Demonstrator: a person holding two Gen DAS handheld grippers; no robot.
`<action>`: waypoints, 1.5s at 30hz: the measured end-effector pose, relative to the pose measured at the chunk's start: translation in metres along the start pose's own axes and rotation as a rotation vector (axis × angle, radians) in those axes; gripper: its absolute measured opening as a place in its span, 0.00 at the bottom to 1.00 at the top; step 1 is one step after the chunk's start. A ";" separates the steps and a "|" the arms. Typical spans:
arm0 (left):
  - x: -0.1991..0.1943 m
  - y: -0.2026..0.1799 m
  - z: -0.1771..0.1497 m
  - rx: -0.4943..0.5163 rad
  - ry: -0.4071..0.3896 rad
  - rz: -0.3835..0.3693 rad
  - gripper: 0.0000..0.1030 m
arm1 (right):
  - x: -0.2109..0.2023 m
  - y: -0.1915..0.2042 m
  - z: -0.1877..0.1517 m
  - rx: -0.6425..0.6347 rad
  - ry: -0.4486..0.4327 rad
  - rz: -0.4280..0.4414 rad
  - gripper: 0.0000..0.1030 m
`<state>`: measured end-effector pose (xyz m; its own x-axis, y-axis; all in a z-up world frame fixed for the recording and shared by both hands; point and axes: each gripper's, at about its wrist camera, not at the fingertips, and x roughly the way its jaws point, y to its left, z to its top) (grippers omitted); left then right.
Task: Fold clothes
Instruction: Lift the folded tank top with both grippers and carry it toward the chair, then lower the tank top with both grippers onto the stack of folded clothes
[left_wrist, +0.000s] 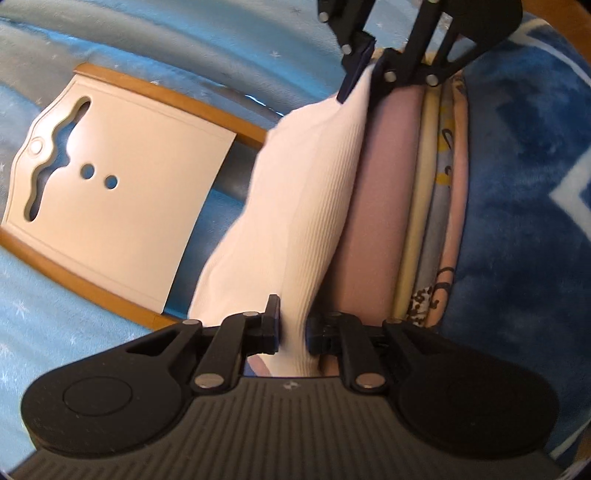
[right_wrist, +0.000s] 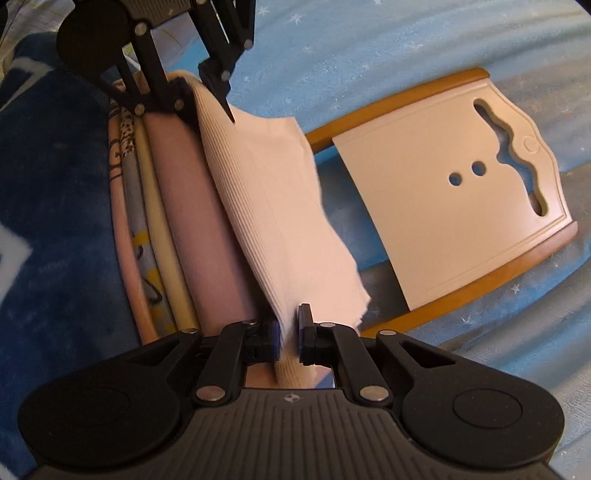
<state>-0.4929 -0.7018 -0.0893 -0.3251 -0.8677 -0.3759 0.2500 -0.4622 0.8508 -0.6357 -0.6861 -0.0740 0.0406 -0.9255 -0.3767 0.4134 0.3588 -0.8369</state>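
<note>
Your left gripper (left_wrist: 291, 328) and right gripper (right_wrist: 290, 332) each pinch an end of the white ribbed garment (left_wrist: 306, 184), facing each other, stretched over the folded clothes stack (left_wrist: 424, 206) beside the folding board (left_wrist: 122, 177).

Folded garment (left_wrist: 303, 192) spans between left gripper (left_wrist: 291, 328) and right gripper (right_wrist: 290, 332), one end pinched in each. It sits against the side of a stack of folded clothes (left_wrist: 413, 206). Blanket (left_wrist: 524, 206) lies on the far side of the stack. Board (left_wrist: 122, 184) lies flat on the bedsheet (left_wrist: 166, 44), on the garment's other side, near but apart.
</note>
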 end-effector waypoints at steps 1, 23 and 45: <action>-0.004 0.000 -0.001 0.007 -0.001 0.007 0.15 | -0.001 -0.001 -0.001 -0.006 0.001 -0.005 0.13; -0.035 -0.016 -0.007 0.073 -0.004 -0.016 0.08 | -0.014 0.016 -0.005 0.013 0.043 0.034 0.02; -0.034 -0.024 -0.010 0.087 0.000 -0.003 0.06 | -0.018 0.017 -0.012 0.054 0.047 0.026 0.03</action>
<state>-0.4791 -0.6626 -0.1006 -0.3254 -0.8664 -0.3787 0.1690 -0.4474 0.8782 -0.6402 -0.6616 -0.0856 0.0097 -0.9089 -0.4169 0.4613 0.3739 -0.8046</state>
